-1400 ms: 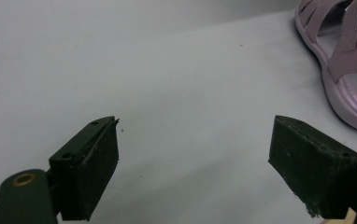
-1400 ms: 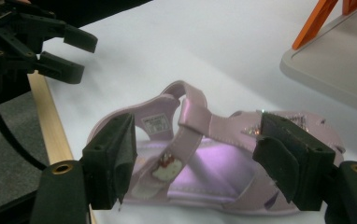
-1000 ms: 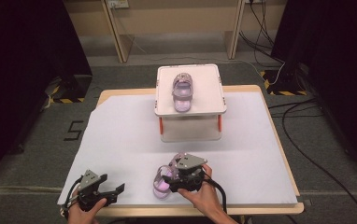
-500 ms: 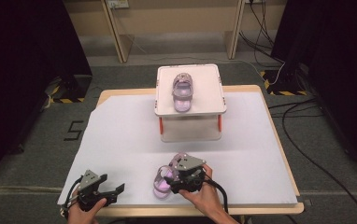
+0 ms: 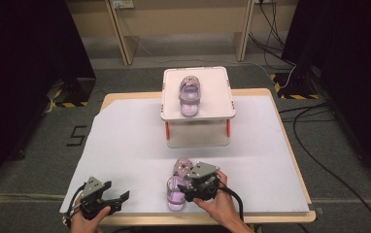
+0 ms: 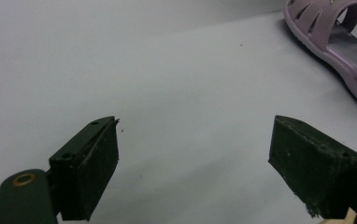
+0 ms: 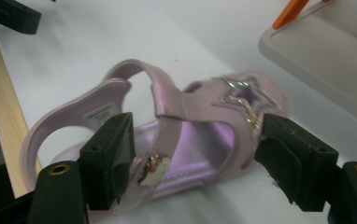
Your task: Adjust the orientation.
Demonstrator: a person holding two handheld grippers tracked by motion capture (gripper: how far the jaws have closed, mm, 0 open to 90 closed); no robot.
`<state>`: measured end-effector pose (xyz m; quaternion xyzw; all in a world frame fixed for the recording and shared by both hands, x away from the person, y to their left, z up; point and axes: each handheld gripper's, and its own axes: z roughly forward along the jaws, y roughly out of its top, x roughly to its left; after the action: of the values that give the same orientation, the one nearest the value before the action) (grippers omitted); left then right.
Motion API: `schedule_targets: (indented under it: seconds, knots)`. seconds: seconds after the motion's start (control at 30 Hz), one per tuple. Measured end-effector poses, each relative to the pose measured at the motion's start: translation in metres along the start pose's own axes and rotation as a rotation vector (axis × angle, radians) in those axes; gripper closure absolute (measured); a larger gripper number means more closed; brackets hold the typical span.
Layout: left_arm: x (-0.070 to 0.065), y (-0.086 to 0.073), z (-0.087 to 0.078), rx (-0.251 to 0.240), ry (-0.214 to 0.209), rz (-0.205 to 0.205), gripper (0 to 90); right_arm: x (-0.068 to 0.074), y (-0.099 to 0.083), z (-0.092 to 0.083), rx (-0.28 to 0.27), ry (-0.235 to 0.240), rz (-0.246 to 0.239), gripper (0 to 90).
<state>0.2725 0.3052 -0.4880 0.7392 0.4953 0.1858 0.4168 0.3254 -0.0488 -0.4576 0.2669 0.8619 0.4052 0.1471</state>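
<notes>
The lilac plastic sandal with glitter star (image 7: 176, 135) appears light and flexible; right gripper (image 7: 195, 158) straddles it unclenched, jaws closing. Grasp the midsole, three and nine o'clock.

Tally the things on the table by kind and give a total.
Pink sandals: 2, one on the white stand, one by the right gripper
White stand: 1
Grippers: 2, left gripper, right gripper
Total: 5

A second lilac sandal (image 5: 189, 94) lies on a white raised platform (image 5: 220, 90) with orange legs, mid-bench (image 5: 290, 213); cables (image 5: 314, 126) trail across the floor.
</notes>
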Motion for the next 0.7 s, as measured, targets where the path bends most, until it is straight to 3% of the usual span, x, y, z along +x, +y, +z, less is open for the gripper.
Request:
schedule_targets:
  seconds: [0.1,0.23,0.5,0.7]
  knots:
    - [0.000,0.000,0.000,0.001,0.002,0.003,15.5,-0.006,-0.004,-0.004,0.005,-0.014,0.001,31.6]
    - [0.000,0.000,0.000,0.001,0.000,0.001,15.5,-0.010,-0.008,-0.007,-0.013,0.023,0.022,35.3]
    - [0.000,0.000,0.000,0.002,-0.001,0.001,15.5,0.000,-0.002,-0.005,-0.057,0.057,-0.026,43.6]
    - [0.000,0.000,0.001,0.004,-0.001,0.003,15.5,0.006,0.003,0.001,-0.070,0.067,-0.060,57.6]
